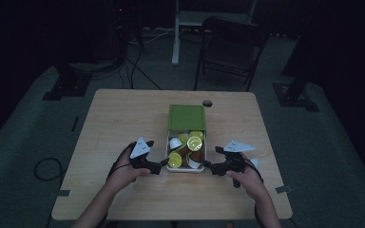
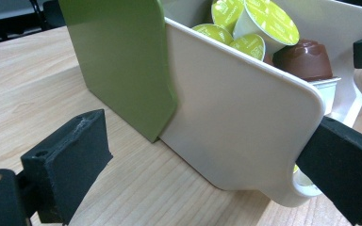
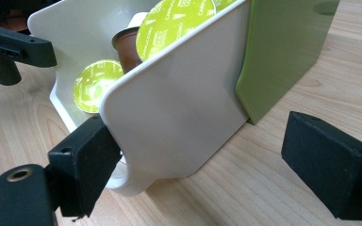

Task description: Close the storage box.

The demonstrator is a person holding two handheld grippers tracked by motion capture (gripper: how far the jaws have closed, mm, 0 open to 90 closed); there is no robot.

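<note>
A wooden tabletop (image 1: 123, 118) carries a white drawer tray (image 2: 235, 122) pulled partway out of its green sleeve (image 1: 186, 117) at the centre, the tray loaded with coffee capsules (image 1: 194, 142), most with lime-green foil lids and a few brown. From above, the left hand-held gripper (image 1: 162, 164) meets the tray's near left corner and the right hand-held gripper (image 1: 206, 165) its near right corner, a hand behind each. The left gripper view adds detail: jaws spread wide, one black jaw against the tray's rounded front corner, the other well clear on the sleeve side over bare wood. The right gripper view mirrors it, jaws apart, one pressed at the opposite front corner by the tray's finger notch, the other free beside the sleeve; a capsule lid (image 3: 175, 26) there reads "Cappuccino". Beyond the sleeve, the high view shows a dark chair (image 1: 232, 47), a white stand (image 1: 178, 33) and floor cables (image 1: 45, 168) in the dim room.
</note>
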